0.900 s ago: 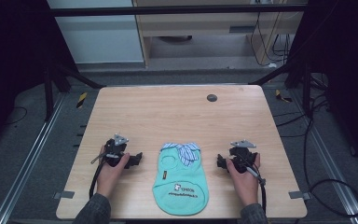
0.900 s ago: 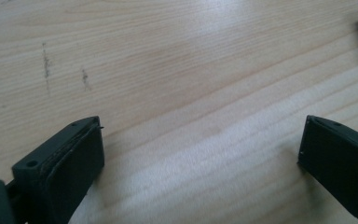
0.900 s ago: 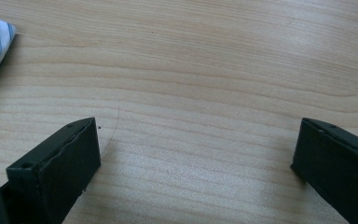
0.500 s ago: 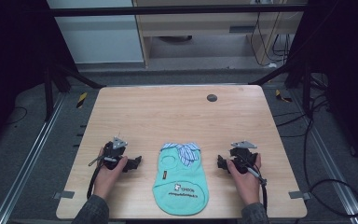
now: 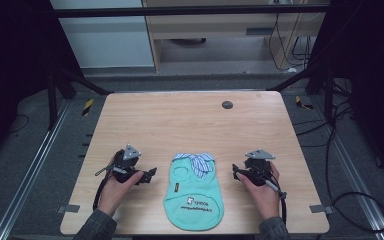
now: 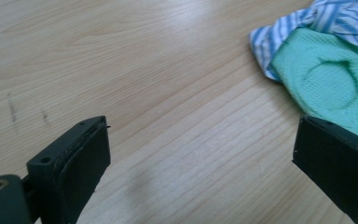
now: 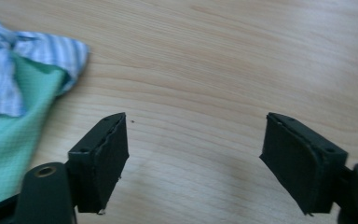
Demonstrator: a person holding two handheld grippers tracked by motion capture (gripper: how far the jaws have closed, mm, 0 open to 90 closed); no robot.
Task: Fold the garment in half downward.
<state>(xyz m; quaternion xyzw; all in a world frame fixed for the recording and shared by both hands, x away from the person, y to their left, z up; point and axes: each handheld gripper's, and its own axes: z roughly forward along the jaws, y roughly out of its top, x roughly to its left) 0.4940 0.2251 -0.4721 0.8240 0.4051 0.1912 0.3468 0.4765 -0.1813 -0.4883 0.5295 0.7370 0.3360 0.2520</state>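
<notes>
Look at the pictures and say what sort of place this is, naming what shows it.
Probably a lab or workshop set up for recording handling tasks: a bare wooden table on a dark metal frame, loose cables on the grey floor, and a handheld left gripper and right gripper beside a small green garment.

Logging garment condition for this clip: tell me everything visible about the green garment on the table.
The small mint-green garment looks like knitted fabric, with a blue-and-white striped collar bunched at its far end, a round armhole opening and dark printed lettering near its rounded near hem. It lies flat on the wooden table near the front edge, between the two tools, and neither touches it.
</notes>
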